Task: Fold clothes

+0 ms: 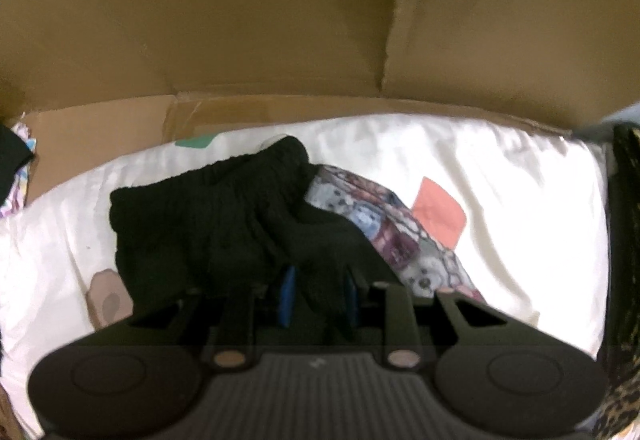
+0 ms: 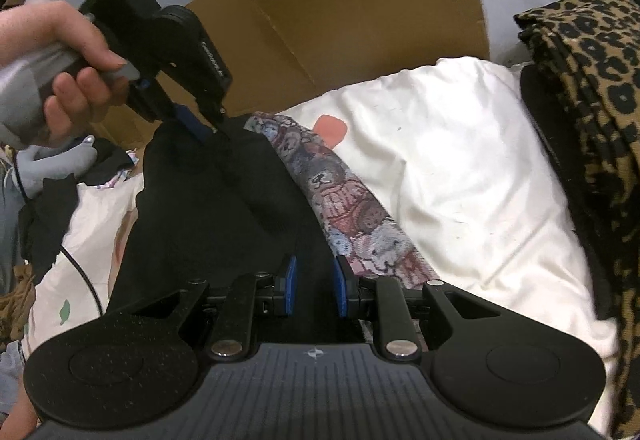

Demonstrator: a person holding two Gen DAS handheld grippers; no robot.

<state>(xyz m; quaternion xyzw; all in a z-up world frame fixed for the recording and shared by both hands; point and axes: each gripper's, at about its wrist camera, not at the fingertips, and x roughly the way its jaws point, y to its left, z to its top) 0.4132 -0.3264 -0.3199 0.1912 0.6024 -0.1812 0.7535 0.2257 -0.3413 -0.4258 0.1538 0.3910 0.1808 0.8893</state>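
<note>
Pinching the black garment (image 2: 224, 215) at two points, the left gripper (image 2: 208, 127) bites its far edge and the right gripper (image 2: 313, 288) its near edge, over a bear-print cloth (image 2: 348, 207) on the white bedding (image 2: 460, 159). Judging by that, a clean fold calls for both grippers lifting together, cloth taut, edges matched

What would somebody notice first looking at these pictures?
The black garment lies bunched mid-scene on the white bedding, with the left gripper and the right gripper each pinching it. Beneath its right side runs a bear-print cloth. A leopard-print fabric is stacked at the right edge, with a cardboard box behind.
</note>
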